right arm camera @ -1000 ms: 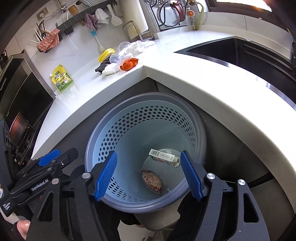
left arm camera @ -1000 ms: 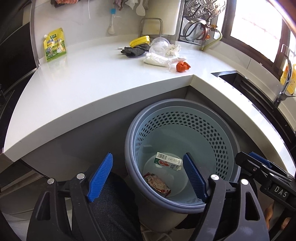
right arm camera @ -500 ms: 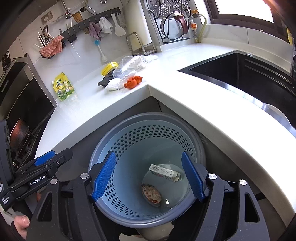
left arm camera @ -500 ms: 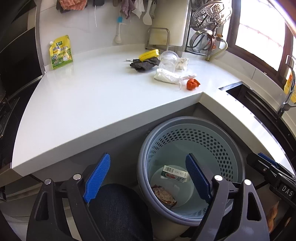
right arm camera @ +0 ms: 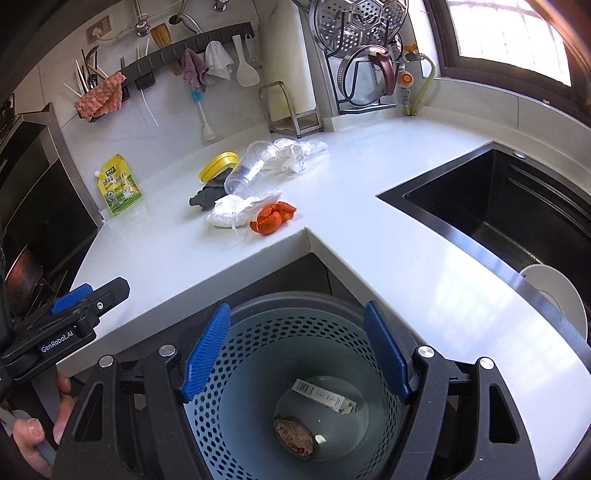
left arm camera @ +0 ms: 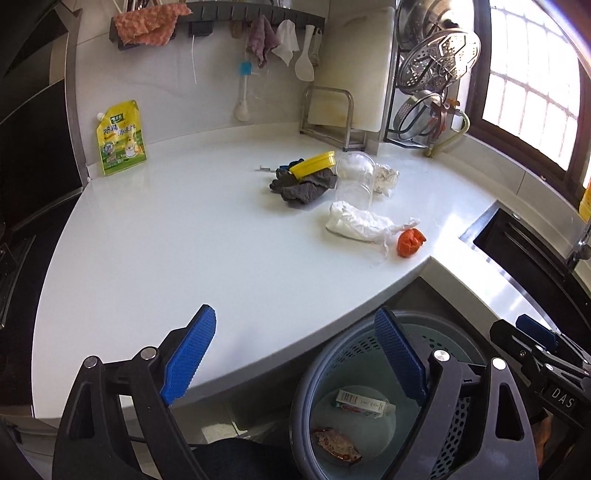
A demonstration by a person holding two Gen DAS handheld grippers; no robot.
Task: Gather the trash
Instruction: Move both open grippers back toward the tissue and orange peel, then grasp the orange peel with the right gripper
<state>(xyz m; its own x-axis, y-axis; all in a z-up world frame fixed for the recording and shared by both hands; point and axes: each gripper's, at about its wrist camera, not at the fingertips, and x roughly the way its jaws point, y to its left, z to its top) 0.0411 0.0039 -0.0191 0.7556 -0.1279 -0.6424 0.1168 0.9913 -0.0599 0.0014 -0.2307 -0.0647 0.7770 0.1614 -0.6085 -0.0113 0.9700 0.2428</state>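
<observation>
A: Where is the trash, and which hand is closer to it?

B: What is left lies in a loose cluster on the white counter (left arm camera: 177, 236), ahead of and above both grippers. The left gripper (left arm camera: 295, 354) has just been spreading its jaws and has nothing between them; the right gripper (right arm camera: 295, 354) has opened a little too and is likewise empty, hanging over the grey basket (right arm camera: 258, 314).

A: So what turns the next reach?

B: The orange scrap (left arm camera: 410, 242) sits nearest the inner corner of the counter, just beside the crumpled white bag (left arm camera: 360, 223). The bag's long axis runs across the left view, roughly crosswise to the fingers. From the right gripper the scrap (right arm camera: 271, 218) lies up and slightly left; I judge that hand the nearer.

A: And behind those?

B: A clear cup (left arm camera: 354, 179) on its side, a dark rag (left arm camera: 304, 186) under a yellow lid (left arm camera: 314, 166), more white wrapping.

A: The basket?

B: On the floor in the counter's notch, with a small carton (right arm camera: 325, 395) and a wrapper (right arm camera: 293, 432) at the bottom.

A: The room?

B: A glossy corner worktop, a black sink (right arm camera: 517, 206) to the right, a utensil rail (left arm camera: 221, 14) on the wall, a bright window
</observation>
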